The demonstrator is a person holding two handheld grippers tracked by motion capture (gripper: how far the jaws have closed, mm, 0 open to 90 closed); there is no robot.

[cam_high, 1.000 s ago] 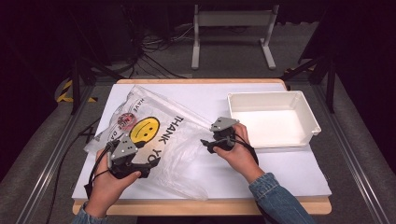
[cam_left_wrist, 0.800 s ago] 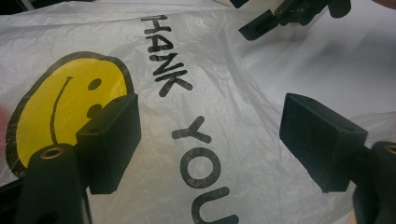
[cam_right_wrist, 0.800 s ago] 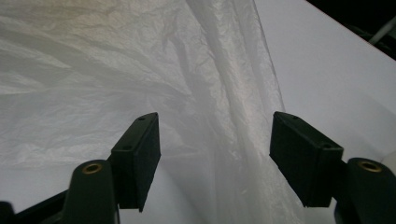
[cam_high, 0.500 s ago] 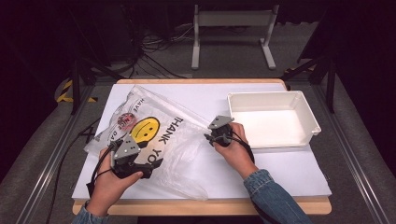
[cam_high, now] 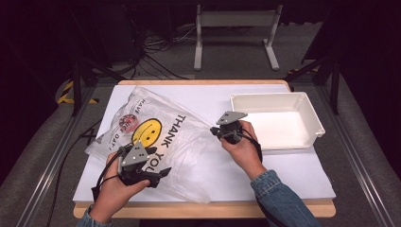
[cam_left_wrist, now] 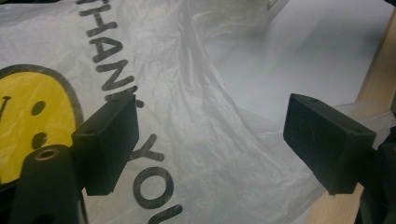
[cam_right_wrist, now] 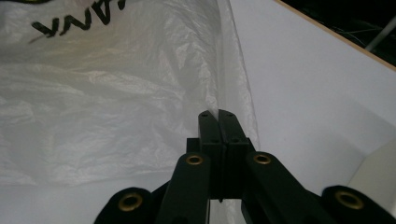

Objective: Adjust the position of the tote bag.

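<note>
The right claw (cam_right_wrist: 218, 114) has just closed, pinching the edge of the thin white smiley-printed plastic bag (cam_high: 156, 142) lying on the white counter (cam_high: 293, 170); it can now lift. The left claw (cam_left_wrist: 210, 140) hovers open over the bag.

The table (cam_high: 283, 184) is viewed from above the near side, facing forward and down. Each gripper view is taken close, along its own jaws. The plastic bag (cam_high: 156, 137) (cam_left_wrist: 196, 116) (cam_right_wrist: 102, 93) is shared by all three views.
</note>
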